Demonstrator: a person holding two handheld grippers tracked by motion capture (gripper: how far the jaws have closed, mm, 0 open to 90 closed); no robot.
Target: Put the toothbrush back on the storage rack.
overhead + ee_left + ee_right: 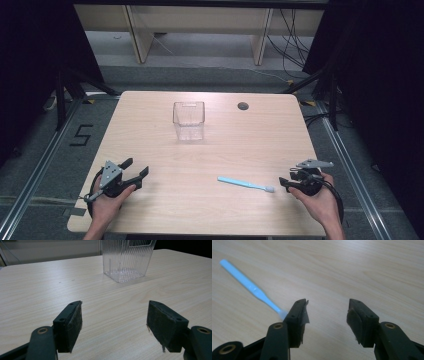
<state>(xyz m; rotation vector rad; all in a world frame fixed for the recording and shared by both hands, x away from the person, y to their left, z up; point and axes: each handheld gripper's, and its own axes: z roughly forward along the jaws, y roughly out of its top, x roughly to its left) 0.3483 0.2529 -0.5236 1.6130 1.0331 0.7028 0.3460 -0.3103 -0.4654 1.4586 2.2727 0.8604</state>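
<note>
Two grippers rest at the near edge of the table (pixel 150 150), both with jaws spread and nothing between them, so we judge the pick-up has not begun. Our right gripper (pixel 328 312) sits just beside the head of the light-blue toothbrush (pixel 245 184), which lies flat; our left gripper (pixel 136 168) faces the clear ribbed container (pixel 189 120) farther back. Next, we reckon, the right jaws must straddle the handle. We can read a "5" marked on the floor (pixel 81 135).

A laboratory recording station. A pale wood-grain table (pixel 150 210) stands on grey carpet between floor rails (pixel 42 165), one side marked with a taped "5" (pixel 81 135). Black curtains (pixel 30 50) enclose both sides; loose cables (pixel 292 40) trail beneath a bench (pixel 200 20) behind.
</note>
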